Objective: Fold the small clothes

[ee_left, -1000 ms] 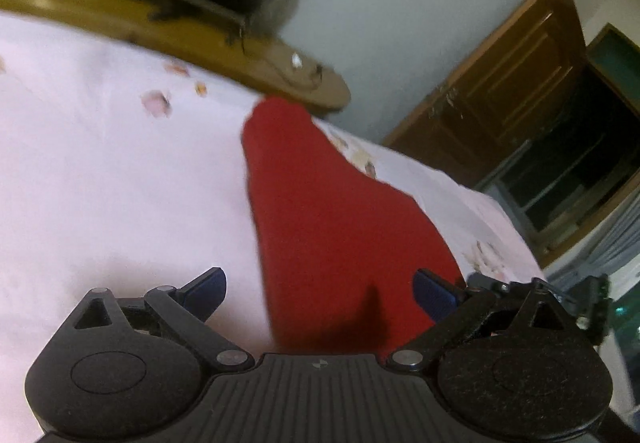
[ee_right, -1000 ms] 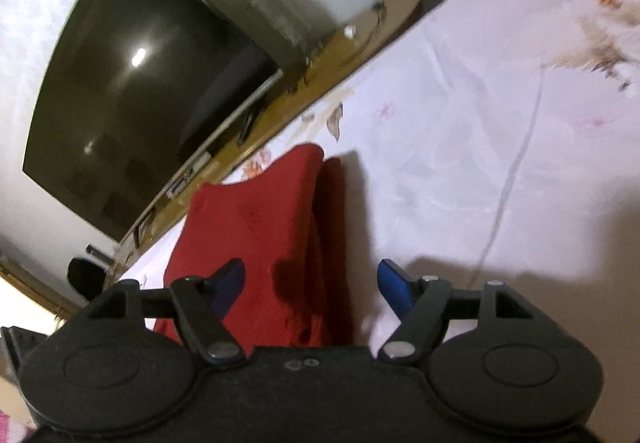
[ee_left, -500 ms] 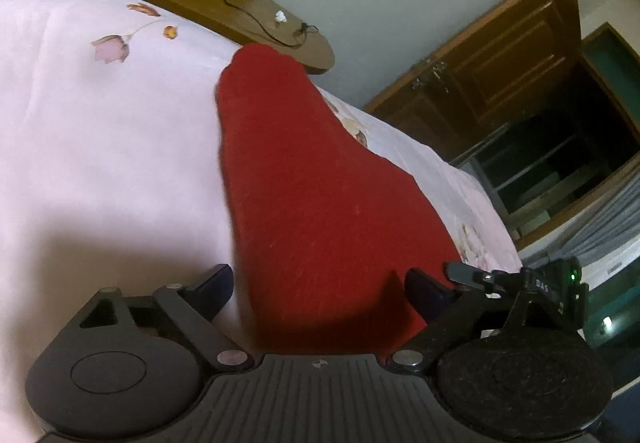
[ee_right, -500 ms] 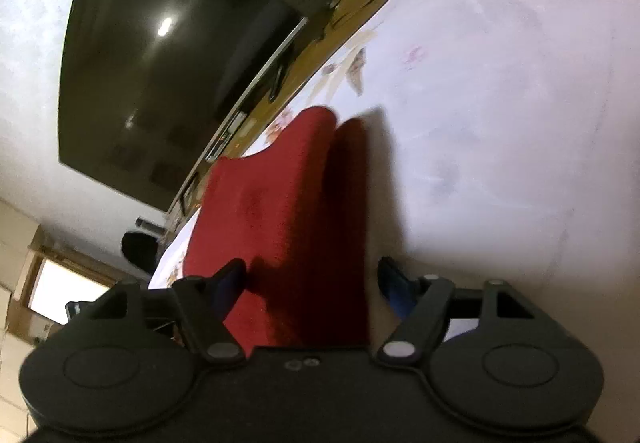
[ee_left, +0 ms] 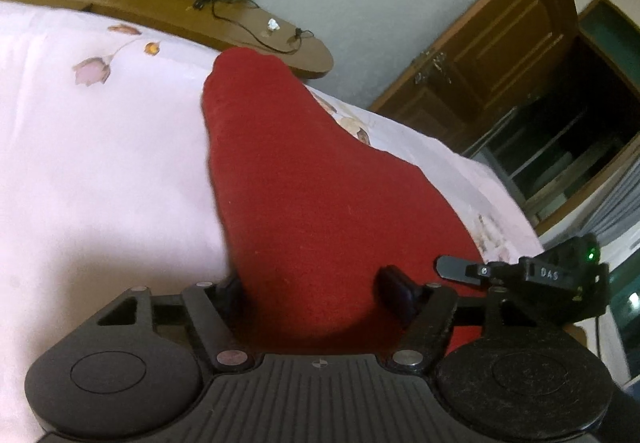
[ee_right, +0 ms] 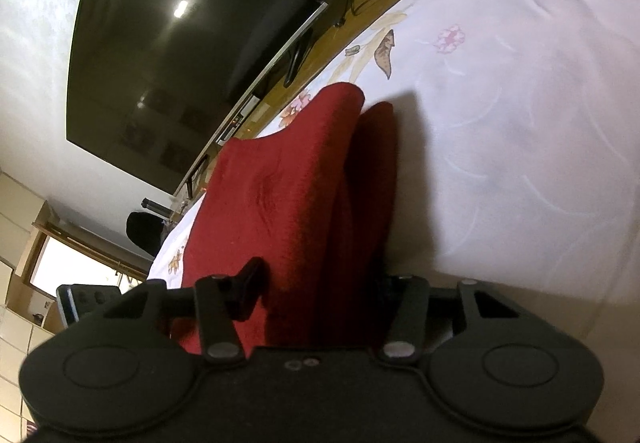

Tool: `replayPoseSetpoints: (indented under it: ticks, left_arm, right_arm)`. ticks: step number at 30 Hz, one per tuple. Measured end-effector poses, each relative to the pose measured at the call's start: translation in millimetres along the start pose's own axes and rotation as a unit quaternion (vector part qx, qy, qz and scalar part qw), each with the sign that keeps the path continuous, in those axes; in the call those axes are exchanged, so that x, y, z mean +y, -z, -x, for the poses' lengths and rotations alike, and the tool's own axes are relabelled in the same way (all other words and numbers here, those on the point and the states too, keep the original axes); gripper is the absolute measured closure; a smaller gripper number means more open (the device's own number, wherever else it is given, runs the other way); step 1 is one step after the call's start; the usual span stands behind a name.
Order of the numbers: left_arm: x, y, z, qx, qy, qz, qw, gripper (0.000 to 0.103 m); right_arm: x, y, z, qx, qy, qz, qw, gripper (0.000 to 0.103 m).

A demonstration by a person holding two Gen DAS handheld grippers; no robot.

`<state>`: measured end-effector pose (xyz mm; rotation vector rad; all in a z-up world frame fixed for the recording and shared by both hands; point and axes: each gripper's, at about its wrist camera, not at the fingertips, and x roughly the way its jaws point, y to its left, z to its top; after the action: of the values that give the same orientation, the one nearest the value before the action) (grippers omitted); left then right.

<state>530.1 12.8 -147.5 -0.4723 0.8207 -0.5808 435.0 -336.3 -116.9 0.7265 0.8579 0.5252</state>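
Observation:
A small red garment [ee_left: 304, 195] lies on the pale pink flowered bedsheet [ee_left: 92, 163], reaching away from me to a rounded far end. My left gripper [ee_left: 316, 291] is at its near edge with a finger on each side of the cloth, still partly apart. In the right wrist view the red garment [ee_right: 280, 199] shows a raised fold over a lower layer. My right gripper [ee_right: 320, 287] straddles its near edge, fingers partly apart. The right gripper also shows in the left wrist view [ee_left: 532, 275] at the cloth's right side.
A wooden TV bench [ee_left: 168, 15] with cables runs along the far bed edge, with a large dark TV [ee_right: 172, 43] above it. A wooden door [ee_left: 500, 43] and dark shelving stand at the right. The sheet [ee_right: 520, 123] spreads wide to the right.
Both grippers have moved forward onto the near edge of the red garment and their fingers have narrowed around the cloth. The garment's fold now stands higher in the right wrist view.

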Motion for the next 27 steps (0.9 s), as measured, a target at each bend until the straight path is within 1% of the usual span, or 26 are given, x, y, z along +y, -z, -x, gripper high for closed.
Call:
replayPoseSetpoints:
  ticks: [1,2,5,8,17,19,21,22,24,27]
  left_arm:
    - [0,0,0,-0.001,0.000,-0.001,1.0000,0.035]
    - [0,0,1,-0.002,0.001,0.000,1.0000,0.039]
    - [3,1,2,-0.002,0.006,0.004,1.0000,0.045]
    - [4,1,2,-0.003,0.009,0.005,0.9999,0.047]
    - [3,2,2,-0.006,0.004,0.001,1.0000,0.049]
    - [1,2,2,-0.009,-0.001,-0.005,0.9999,0.050]
    - [-3,2,4,-0.014,-0.012,-0.016,0.9997,0.053]
    - [-5,2,7,-0.017,-0.011,-0.014,0.9997,0.057]
    - [-9,0,21,-0.029,0.004,-0.013,0.9995,0.059]
    - [-17,-4,48,-0.043,0.021,-0.025,0.9986,0.059]
  right_arm:
    - [0,1,1,-0.001,0.000,0.000,1.000,0.053]
    - [-1,1,1,-0.003,0.000,0.001,1.000,0.053]
    - [0,4,2,-0.008,0.002,0.004,1.000,0.053]
    - [2,6,2,-0.014,0.006,0.006,1.000,0.053]
    - [6,6,0,-0.016,0.022,0.006,1.000,0.055]
    - [10,6,-1,-0.019,0.034,0.005,0.999,0.055]
    - [20,8,-2,-0.022,0.055,0.023,0.998,0.059]
    - [26,10,-2,-0.025,0.063,0.035,0.997,0.062]
    - [38,12,2,-0.035,0.071,0.046,0.996,0.065]
    - [61,16,16,-0.054,0.057,0.055,0.995,0.067]
